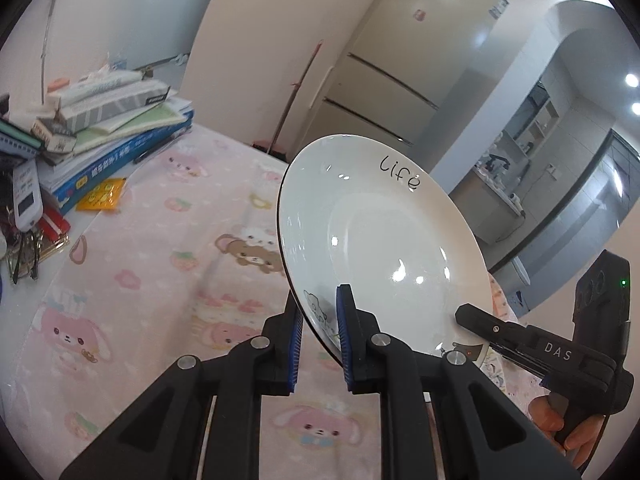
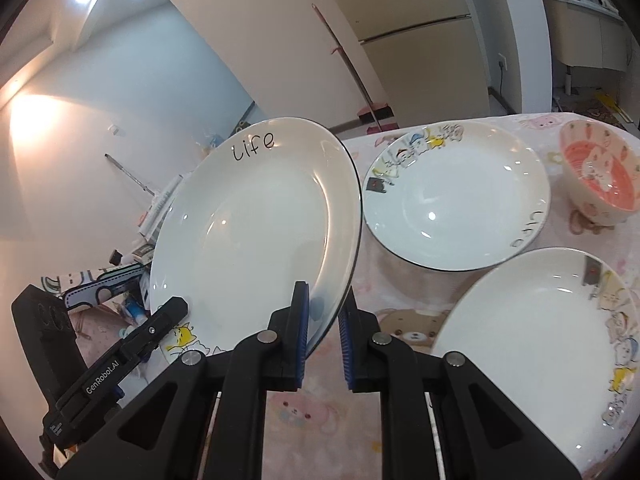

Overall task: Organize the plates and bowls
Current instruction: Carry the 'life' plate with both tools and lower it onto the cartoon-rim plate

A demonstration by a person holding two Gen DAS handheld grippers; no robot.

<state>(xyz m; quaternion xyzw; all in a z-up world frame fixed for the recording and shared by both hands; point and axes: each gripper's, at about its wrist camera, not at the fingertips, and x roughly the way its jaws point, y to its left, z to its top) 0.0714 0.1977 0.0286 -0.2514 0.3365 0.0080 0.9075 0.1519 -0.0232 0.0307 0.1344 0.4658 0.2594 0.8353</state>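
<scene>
Above the pink cartoon tablecloth [image 1: 160,280], a white plate [image 1: 380,240] marked "life" hangs tilted on edge, both tongs clamped on its lower rim: the left gripper [image 1: 318,340] on one side, the right gripper [image 2: 322,336] on the other. Beyond it two more plates [image 2: 456,196] [image 2: 532,320] lie flat on the cloth, with a pink bowl [image 2: 600,176] farther right. A fridge [image 1: 400,72] stands behind.

You get bright indoor light from ceiling spots [image 1: 632,80]; a warm flare washes the left wall [image 2: 36,128]. Glare dots speckle the lifted plate [image 1: 384,240]. Fisheye bends the edges, corners go black, table clutter [image 1: 80,120] slightly soft.
</scene>
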